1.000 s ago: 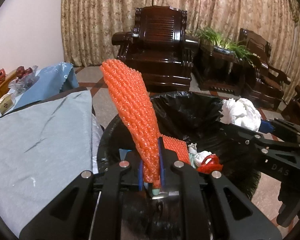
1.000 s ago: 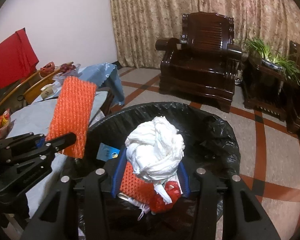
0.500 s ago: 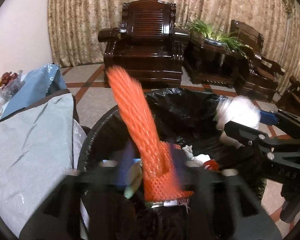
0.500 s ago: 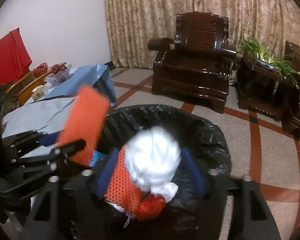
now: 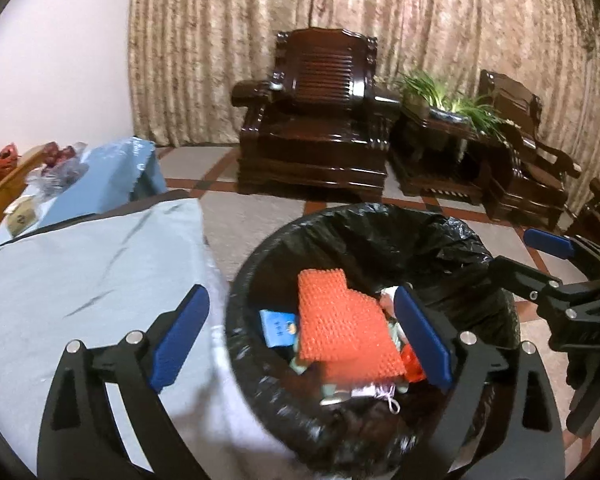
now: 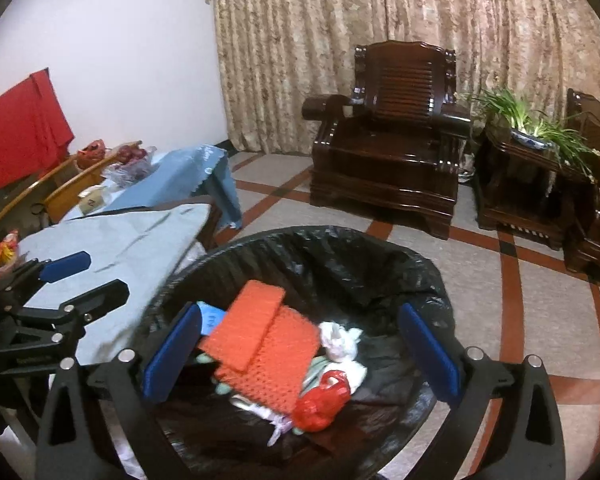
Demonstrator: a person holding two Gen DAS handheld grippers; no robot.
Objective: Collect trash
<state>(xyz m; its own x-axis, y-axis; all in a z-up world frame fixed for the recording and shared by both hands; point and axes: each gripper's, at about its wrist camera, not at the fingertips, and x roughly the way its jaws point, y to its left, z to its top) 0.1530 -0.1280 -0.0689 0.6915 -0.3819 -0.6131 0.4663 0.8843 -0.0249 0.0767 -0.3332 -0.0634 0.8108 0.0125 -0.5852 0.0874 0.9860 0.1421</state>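
Observation:
A black-lined trash bin point(image 5: 440, 232) point(image 6: 380, 248) sits below both grippers. Inside lie orange foam netting point(image 5: 340, 324) point(image 6: 260, 344), a white tissue wad point(image 6: 340, 340), a red wrapper point(image 6: 320, 400) and a small blue packet point(image 5: 278, 328). My left gripper point(image 5: 300, 336) is open and empty over the bin's left rim. My right gripper point(image 6: 300, 356) is open and empty above the bin; it also shows in the left wrist view point(image 5: 560, 264).
A table with a pale blue cloth point(image 5: 80, 272) point(image 6: 120, 248) stands left of the bin, with bagged fruit point(image 6: 130, 160) at its far end. Dark wooden armchairs point(image 5: 320, 140) and a plant stand point(image 6: 532, 168) stand behind on tiled floor.
Both grippers opened. The orange netting fell from the left gripper and the white tissue wad from the right gripper into the bin.

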